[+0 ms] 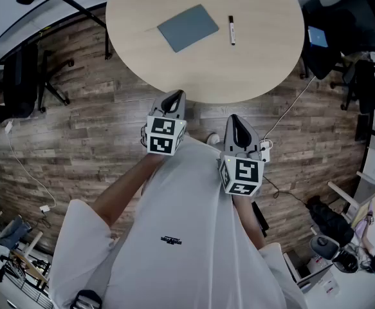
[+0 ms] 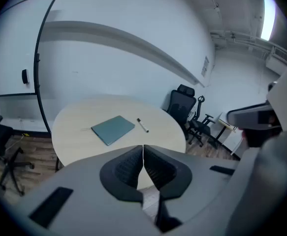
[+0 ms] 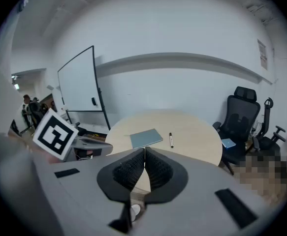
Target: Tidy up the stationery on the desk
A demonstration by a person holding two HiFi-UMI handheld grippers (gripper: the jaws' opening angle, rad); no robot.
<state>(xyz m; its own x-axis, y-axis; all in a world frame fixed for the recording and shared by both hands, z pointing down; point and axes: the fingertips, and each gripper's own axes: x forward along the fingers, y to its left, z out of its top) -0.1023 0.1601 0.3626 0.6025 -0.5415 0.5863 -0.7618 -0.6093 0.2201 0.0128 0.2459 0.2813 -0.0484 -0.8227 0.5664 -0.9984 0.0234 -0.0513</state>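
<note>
Left gripper (image 1: 173, 96): jaws pressed together, empty. Right gripper (image 1: 237, 122): same. Jaw contact is legible in gripper views only; head view shows tops.
Marker (image 1: 231, 29): on round table (image 1: 264, 63), just right of grey notebook (image 1: 188, 28), long axis running away from person.
Room: wood-plank floor (image 1: 78, 127), whiteboard (image 3: 78, 82), black office chair (image 3: 241, 117).

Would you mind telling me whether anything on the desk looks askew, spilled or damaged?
Nothing looks spilled or damaged. The grey notebook lies flat but skewed, its edges at an angle to the marker lying apart beside it. Both sit loose on the round desk, not yet tidied.
</note>
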